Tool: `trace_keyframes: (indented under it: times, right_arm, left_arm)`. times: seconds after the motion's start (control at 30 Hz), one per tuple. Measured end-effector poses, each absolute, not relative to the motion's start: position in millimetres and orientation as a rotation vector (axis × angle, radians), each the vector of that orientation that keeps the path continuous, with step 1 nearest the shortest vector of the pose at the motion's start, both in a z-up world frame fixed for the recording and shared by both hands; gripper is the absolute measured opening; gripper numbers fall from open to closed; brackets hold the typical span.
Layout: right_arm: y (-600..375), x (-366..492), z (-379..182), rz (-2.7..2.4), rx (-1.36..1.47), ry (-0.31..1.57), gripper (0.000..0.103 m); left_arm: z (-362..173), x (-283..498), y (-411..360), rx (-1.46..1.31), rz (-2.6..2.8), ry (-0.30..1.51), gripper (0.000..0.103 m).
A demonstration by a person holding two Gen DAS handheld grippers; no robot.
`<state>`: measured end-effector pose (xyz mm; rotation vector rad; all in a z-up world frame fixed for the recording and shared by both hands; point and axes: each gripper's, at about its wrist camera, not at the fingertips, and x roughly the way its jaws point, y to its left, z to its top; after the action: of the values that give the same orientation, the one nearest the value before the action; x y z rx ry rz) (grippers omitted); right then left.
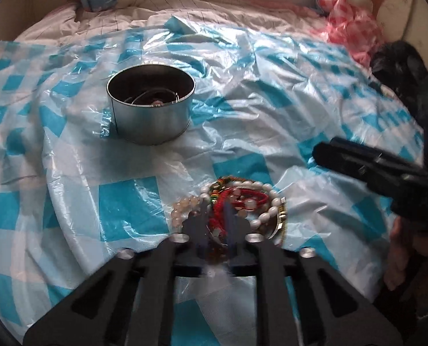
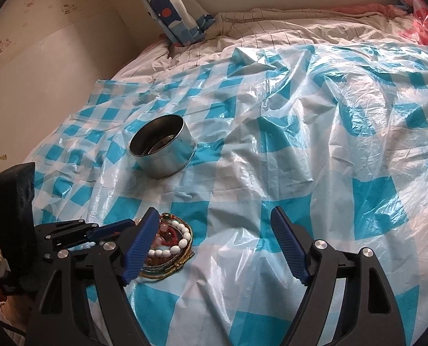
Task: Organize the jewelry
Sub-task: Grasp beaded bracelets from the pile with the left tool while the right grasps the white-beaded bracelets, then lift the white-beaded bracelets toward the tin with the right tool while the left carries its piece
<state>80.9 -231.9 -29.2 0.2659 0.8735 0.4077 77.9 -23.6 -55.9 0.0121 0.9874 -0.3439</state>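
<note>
A pile of jewelry point(image 1: 254, 199) lies on the blue-and-white checked plastic sheet point(image 1: 242, 109): a white bead bracelet point(image 1: 264, 216), a pale pink bead bracelet point(image 1: 182, 204), red cord bracelets point(image 1: 251, 196) and a gold band point(image 1: 283, 216). My left gripper point(image 1: 218, 216) is down in this pile, its jaws shut with red cord pinched between the tips. In the right wrist view it point(image 2: 127, 225) reaches into the pile point(image 2: 173, 245) from the left. My right gripper point(image 2: 217, 242) stands open just right of the pile, holding nothing. A round metal tin point(image 1: 150, 115) holding thin rings stands farther back.
The sheet covers a bed with rumpled pink striped bedding point(image 2: 271, 26). A whale-print curtain point(image 2: 170, 8) hangs at the back, with a wall point(image 2: 41, 57) on the left. Pink plastic point(image 1: 349, 28) and a dark bundle point(image 1: 398, 60) lie at the far right.
</note>
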Motion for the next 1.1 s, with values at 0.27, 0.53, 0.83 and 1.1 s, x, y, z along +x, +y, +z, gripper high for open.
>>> trace_keyframes:
  times: [0.27,0.53,0.83,1.1]
  right_arm:
    - [-220.9,82.7,-33.9,0.431,0.231,0.905,0.077]
    - [-187.8,77.6,-37.1,0.521,0.118,0.927,0.077]
    - [-146.0,82.7,-40.4,0.627,-0.007,0.927,0.077]
    - [-136.1,114.6,-57.0,0.658,0.073,1.029,0.042]
  left_arm:
    - [-41.4,82.7,5.6,-0.150,-0.326,0.915,0.005]
    - [-63.6,96.1,35.4,-0.274,-0.242,1.009,0.005]
    - [-44.6,91.7,53.3,-0.309,-0.188,0.884,0.004]
    - [-39.2,90.9,68.5,-0.358,-0.144,0.835,0.004]
